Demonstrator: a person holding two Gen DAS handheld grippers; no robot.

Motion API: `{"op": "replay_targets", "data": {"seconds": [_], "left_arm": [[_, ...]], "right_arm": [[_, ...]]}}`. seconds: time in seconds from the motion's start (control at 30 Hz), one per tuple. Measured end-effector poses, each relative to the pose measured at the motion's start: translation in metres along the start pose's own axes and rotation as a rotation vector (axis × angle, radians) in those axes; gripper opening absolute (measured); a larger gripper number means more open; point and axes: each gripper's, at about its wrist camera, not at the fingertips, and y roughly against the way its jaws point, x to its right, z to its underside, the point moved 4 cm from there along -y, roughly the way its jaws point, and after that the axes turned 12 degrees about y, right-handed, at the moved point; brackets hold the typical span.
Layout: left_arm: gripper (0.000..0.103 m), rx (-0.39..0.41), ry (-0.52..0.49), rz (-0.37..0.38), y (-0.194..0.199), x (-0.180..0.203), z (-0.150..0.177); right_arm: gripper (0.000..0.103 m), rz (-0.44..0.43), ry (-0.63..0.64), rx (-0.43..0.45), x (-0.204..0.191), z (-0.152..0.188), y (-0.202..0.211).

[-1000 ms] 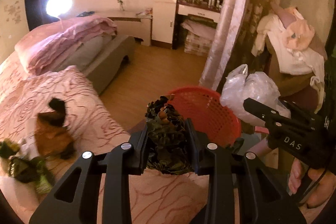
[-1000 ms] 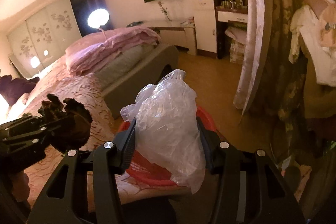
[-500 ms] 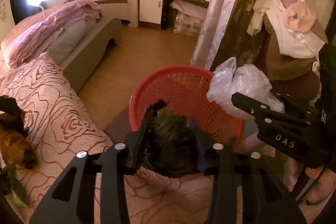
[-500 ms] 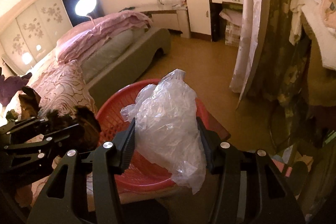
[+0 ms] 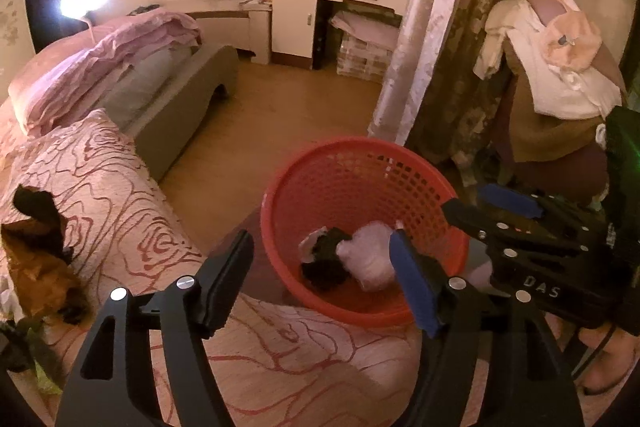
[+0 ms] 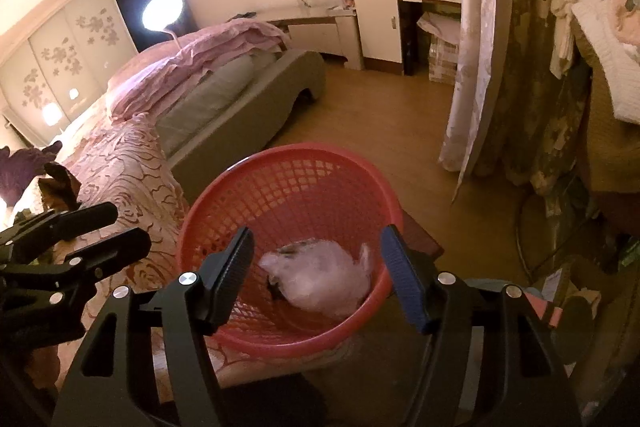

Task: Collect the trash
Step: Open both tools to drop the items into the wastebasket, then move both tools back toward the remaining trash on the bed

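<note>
- My left hand-held gripper (image 5: 320, 279) has just been opening; its jaws stand wide with nothing between them.
- My right hand-held gripper (image 6: 316, 267) has likewise just spread and grips nothing.
- Just beyond both, I see the red basket (image 5: 304, 179) on the floor against the bed (image 5: 120, 195), with the clear plastic bag (image 6: 320, 277) and the dark crumpled wrapper (image 5: 326, 263) lying touching in its bottom.
- More scraps (image 5: 36, 267) lie on the bed, well to the left.

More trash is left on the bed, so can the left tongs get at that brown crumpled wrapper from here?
Probably yes. The left tongs are open and empty, and the brown crumpled wrapper lies exposed on the patterned bedspread with nothing over it. They point at the red basket, so they would have to swing left.
</note>
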Motion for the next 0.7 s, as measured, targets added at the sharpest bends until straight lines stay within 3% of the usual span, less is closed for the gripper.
{"op": "replay_targets", "data": {"seconds": [0.4,0.7], "left_arm": [[0.073,0.059,0.065,-0.038,0.028,-0.022,0.002],[0.078,0.106,0.091,-0.082,0.055,-0.035,0.01]], "right_arm": [[0.068,0.011,0.014,0.056,-0.015,-0.001,0.028],[0.07,-0.019,0.074,0.063,-0.05,0.004,0.036]]}}
